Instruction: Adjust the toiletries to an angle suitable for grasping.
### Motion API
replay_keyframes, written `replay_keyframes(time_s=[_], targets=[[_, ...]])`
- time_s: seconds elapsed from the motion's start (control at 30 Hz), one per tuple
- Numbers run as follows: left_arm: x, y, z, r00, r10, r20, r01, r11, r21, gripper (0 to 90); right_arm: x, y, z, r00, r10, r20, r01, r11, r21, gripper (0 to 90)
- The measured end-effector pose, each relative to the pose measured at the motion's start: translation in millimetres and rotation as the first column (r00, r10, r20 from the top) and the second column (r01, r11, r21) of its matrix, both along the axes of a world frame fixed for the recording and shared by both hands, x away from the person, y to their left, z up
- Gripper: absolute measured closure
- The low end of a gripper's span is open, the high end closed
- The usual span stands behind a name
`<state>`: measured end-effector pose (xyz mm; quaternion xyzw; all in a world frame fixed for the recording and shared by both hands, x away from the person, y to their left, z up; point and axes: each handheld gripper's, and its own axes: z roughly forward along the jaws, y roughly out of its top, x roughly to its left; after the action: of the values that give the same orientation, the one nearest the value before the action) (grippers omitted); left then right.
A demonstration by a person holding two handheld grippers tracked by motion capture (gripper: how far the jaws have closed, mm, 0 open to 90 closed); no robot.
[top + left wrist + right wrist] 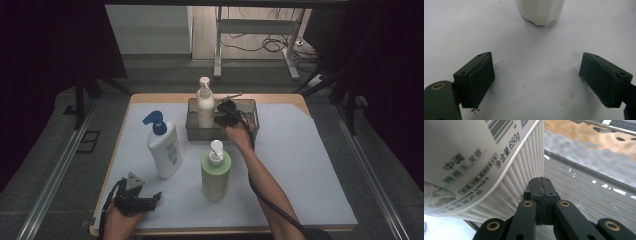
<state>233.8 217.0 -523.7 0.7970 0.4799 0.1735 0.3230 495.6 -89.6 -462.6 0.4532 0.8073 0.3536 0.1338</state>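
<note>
A cream pump bottle [205,102] stands upright at the left end of a grey see-through tray [248,129] at the back of the table. My right gripper [223,114] is inside the tray just right of that bottle, jaws shut with nothing between them. In the right gripper view its closed fingertips [541,185] sit against the ribbed side of the cream bottle [474,157]. My left gripper [150,200] rests near the table's front left corner, open and empty. Its two pads [480,77] stand wide apart over the white mat, with a white bottle base [541,11] ahead.
A white bottle with a blue pump [164,145] stands left of centre. A green bottle with a white pump [215,172] stands in the middle, close to the right forearm [265,185]. The white mat [310,165] covers the wooden table; a cable trails off the front edge.
</note>
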Motion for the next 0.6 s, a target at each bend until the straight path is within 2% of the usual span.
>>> replay_keyframes(time_s=[0.6], targets=[[0.0,0.0,0.0,1.0000,0.000,0.000,0.000,1.0000,0.000,12.3,-1.3,14.8,-0.2,0.9993,0.035,-0.011,-0.035,0.999,0.015,89.3]])
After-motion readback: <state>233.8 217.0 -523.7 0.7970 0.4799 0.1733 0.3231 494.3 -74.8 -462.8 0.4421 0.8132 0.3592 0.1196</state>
